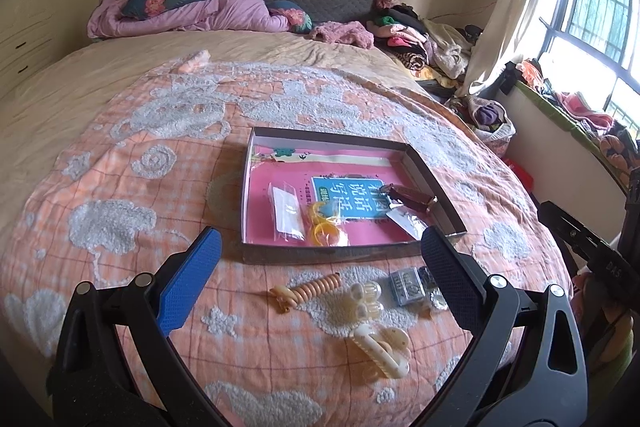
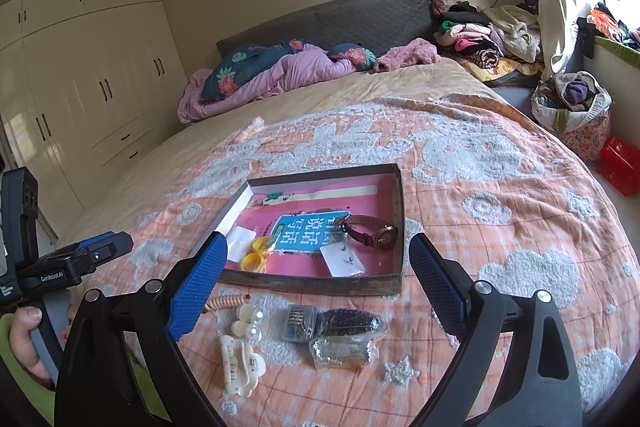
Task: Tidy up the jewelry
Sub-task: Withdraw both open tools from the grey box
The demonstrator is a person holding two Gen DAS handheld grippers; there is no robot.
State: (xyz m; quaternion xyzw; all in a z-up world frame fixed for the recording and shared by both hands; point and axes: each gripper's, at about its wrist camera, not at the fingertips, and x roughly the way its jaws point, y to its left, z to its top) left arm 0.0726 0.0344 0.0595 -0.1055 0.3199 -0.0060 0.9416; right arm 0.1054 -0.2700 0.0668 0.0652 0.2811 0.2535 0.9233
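Both grippers are black frames with silver round screws at the joints and blue textured pads on the fingers [image 1: 188, 287]. The left gripper's body [image 2: 76, 259] carries white lettering; the hand [image 2: 24, 343] gripping it wears a green sleeve [image 2: 8, 331].

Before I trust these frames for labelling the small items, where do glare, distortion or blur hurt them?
Left wrist view: the window is blown out white, fisheye bends the bed's edges, and the plastic packets in the box glint. Right wrist view: softer, even light; the watch reads sharp, but the bagged items before the box shine, hiding their contents.
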